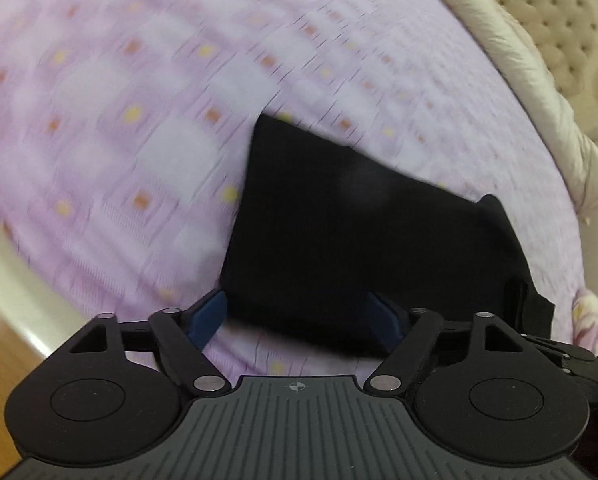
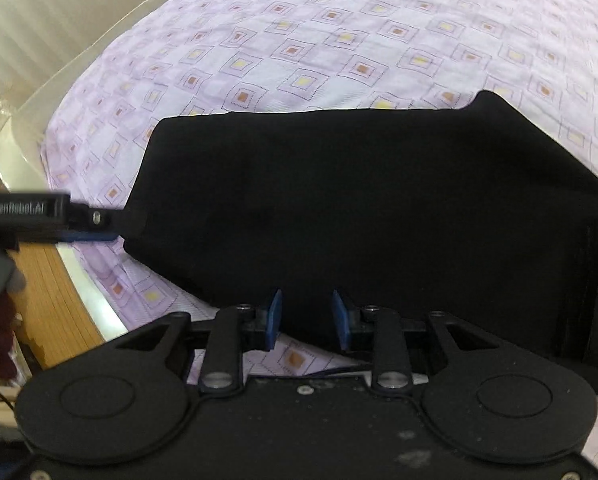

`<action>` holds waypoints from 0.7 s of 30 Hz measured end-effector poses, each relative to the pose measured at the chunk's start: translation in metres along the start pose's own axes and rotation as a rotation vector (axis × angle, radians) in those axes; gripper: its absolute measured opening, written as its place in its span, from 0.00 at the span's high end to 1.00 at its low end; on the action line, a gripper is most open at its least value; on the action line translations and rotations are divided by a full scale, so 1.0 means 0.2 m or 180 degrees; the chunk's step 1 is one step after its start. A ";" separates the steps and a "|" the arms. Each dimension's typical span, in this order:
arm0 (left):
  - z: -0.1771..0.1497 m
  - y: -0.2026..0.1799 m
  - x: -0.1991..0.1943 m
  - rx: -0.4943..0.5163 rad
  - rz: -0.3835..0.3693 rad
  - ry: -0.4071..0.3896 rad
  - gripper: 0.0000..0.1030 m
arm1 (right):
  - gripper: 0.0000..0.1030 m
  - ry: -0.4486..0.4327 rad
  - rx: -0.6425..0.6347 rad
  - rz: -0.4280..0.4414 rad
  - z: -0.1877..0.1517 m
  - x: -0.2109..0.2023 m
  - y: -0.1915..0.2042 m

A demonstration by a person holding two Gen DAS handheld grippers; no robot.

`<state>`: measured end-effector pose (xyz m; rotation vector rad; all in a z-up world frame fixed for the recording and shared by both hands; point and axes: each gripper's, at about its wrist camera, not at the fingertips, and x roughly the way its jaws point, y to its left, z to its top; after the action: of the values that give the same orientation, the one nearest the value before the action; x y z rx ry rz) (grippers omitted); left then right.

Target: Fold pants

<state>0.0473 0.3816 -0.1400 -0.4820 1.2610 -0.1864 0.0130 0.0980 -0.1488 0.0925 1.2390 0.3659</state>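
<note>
Lying folded on the bed (image 2: 299, 40), black pants (image 2: 359, 208); left gripper (image 1: 299, 316) and right gripper (image 2: 306, 320) both released.

The bedsheet (image 1: 119, 120) smears with motion blur in the left wrist view. The black pants (image 2: 359, 208) run off the right wrist view's right edge; the gripper bodies hide their near hem.

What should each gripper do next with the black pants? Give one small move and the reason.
Probably lift both grippers clear. The left gripper stands wide open and the right gripper is parted with no cloth pinched, while the black pants lie as a compact folded stack on the lilac bedsheet, so the fold looks released.
</note>
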 end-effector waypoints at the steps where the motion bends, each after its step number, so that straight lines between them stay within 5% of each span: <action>1: -0.02 0.02 0.01 -0.0087 -0.0002 0.0040 0.25 | 0.69 -0.0001 0.0010 0.0009 0.00 0.00 0.00; 7: -0.10 0.09 0.09 -0.0421 -0.0206 0.0011 0.24 | 0.69 -0.0021 -0.0059 0.0038 0.02 -0.03 0.00; 11: -0.08 0.09 0.13 -0.0586 -0.0462 -0.0144 0.02 | 0.69 -0.0042 -0.0069 0.0043 0.04 -0.03 0.02; 16: -0.10 0.06 0.10 -0.0702 -0.0493 -0.0318 0.02 | 0.69 -0.0056 -0.0073 0.0033 0.03 -0.07 0.02; 21: -0.17 0.03 -0.02 -0.0438 -0.0286 -0.0468 0.04 | 0.69 -0.0091 -0.0035 0.0027 0.03 -0.10 0.01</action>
<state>0.0128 0.3791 -0.1468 -0.6599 1.1133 -0.1377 0.0128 0.0949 -0.1289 0.0933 1.2087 0.3776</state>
